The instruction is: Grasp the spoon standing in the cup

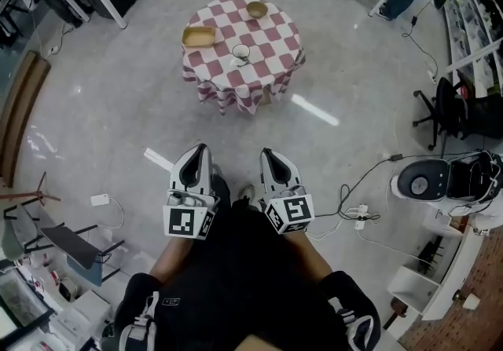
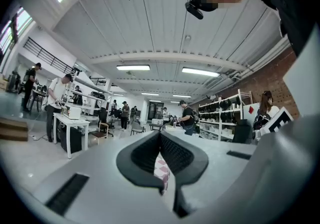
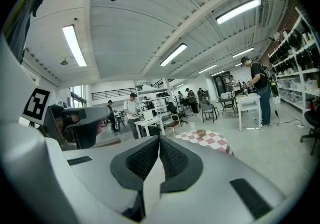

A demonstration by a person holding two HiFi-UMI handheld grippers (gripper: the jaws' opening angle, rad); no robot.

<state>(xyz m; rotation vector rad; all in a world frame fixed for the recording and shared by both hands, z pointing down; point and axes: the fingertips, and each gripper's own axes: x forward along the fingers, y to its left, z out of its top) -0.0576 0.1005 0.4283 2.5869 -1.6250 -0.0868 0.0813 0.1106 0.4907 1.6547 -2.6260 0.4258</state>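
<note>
Spoon stands in the cup, near the middle of the checkered tabletop. Left tool and right tool are well short of that tabletop, jaws pressed together, holding nothing.

We note a checked cloth tablecloth, a glossy floor, and matt grey plastic on the left gripper and right gripper, with ribbed black pads.

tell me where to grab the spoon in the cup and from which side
Probably the handle of the spoon where it clears the rim of the cup, coming down from above, since the cup wall hides the bowl end. The spoon is too small here to tell which way it leans.
</note>
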